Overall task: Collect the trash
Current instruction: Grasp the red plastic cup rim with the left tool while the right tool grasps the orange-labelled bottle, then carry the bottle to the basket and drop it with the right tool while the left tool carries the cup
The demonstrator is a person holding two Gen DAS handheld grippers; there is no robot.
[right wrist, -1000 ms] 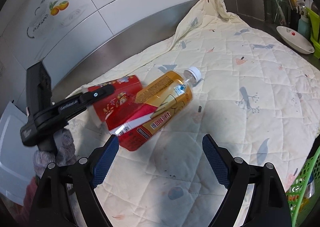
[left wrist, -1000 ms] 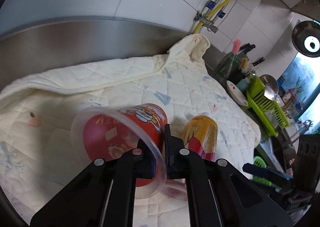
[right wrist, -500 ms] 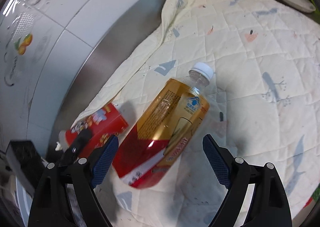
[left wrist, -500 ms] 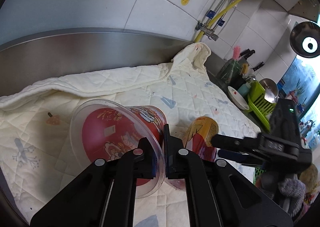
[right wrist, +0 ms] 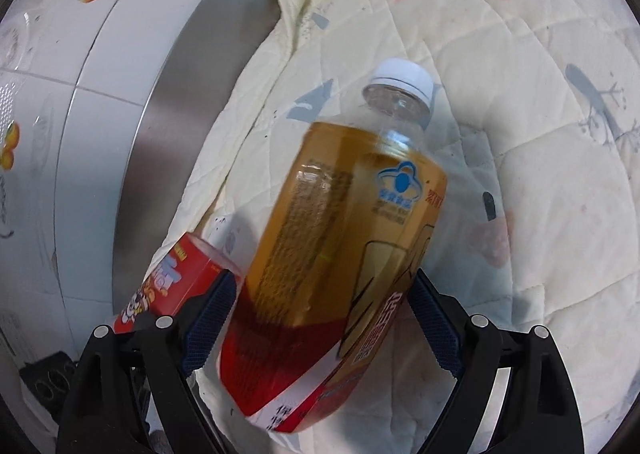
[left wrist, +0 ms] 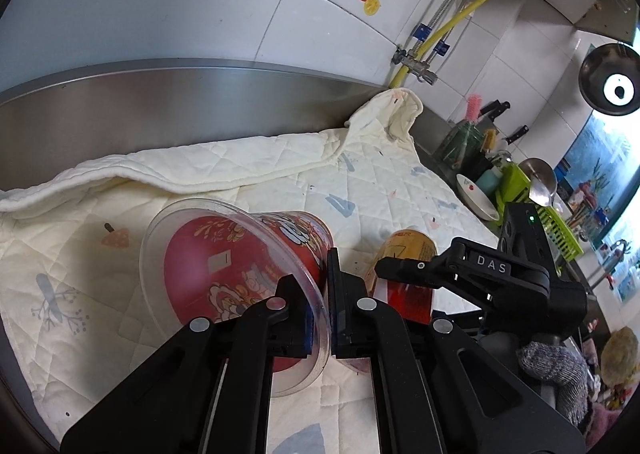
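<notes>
Your left gripper (left wrist: 320, 318) pinches the red cup's (left wrist: 240, 274) clear rim on the quilted cloth (left wrist: 240, 166), while your right gripper (right wrist: 320, 318), jaws wide, straddles the tea bottle (right wrist: 344, 246), white cap only visible there.

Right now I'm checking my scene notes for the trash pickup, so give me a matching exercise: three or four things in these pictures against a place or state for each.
Things:
1. clear plastic cup with red printed sleeve
2. amber plastic bottle with white cap
3. right gripper
4. white shallow bowl

States:
A. fingers open either side of a bottle
B. beside the green dish rack
C. rim pinched between shut fingers
D. lying on its side on the quilted cloth

Pairs: 1-C, 2-D, 3-A, 4-B
</notes>
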